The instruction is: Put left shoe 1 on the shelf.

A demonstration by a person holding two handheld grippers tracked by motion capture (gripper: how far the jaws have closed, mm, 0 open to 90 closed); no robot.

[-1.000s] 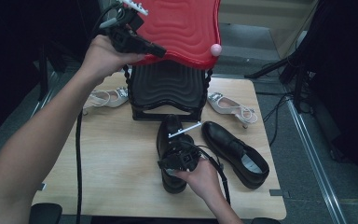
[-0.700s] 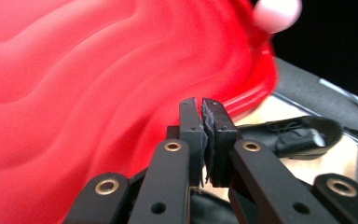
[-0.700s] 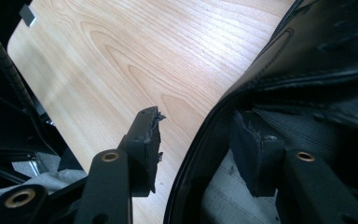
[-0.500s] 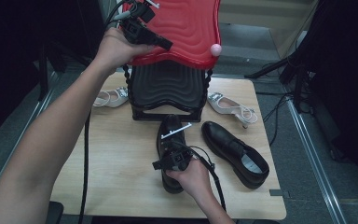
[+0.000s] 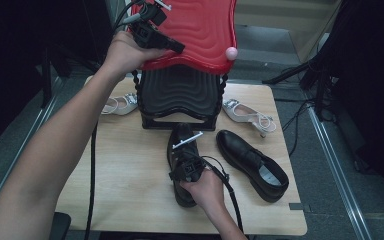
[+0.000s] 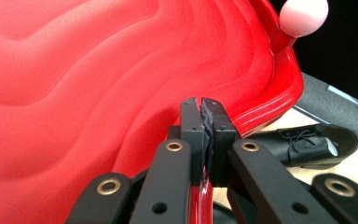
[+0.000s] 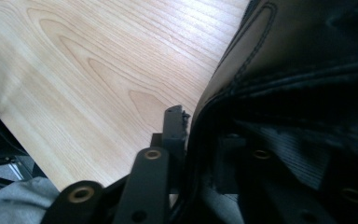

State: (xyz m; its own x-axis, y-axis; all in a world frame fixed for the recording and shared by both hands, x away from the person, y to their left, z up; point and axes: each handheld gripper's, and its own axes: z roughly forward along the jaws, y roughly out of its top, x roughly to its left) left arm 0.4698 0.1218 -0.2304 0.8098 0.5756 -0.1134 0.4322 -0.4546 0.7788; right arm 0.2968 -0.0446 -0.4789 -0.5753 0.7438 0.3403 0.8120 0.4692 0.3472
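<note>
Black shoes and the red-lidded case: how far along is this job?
Done: red lid is raised, left gripper clamping its edge. In hand: right gripper grips the collar of one black shoe still on the table. Left: that shoe, the other black shoe and two pale heels remain outside the case.

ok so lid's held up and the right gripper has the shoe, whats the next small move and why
Probably lift the black shoe off the table and carry it forward toward the open black case. The left gripper is shut on the edge of the red lid, holding it raised, so the opening looks free. The right gripper pinches the shoe's collar, one jaw outside and one inside.
</note>
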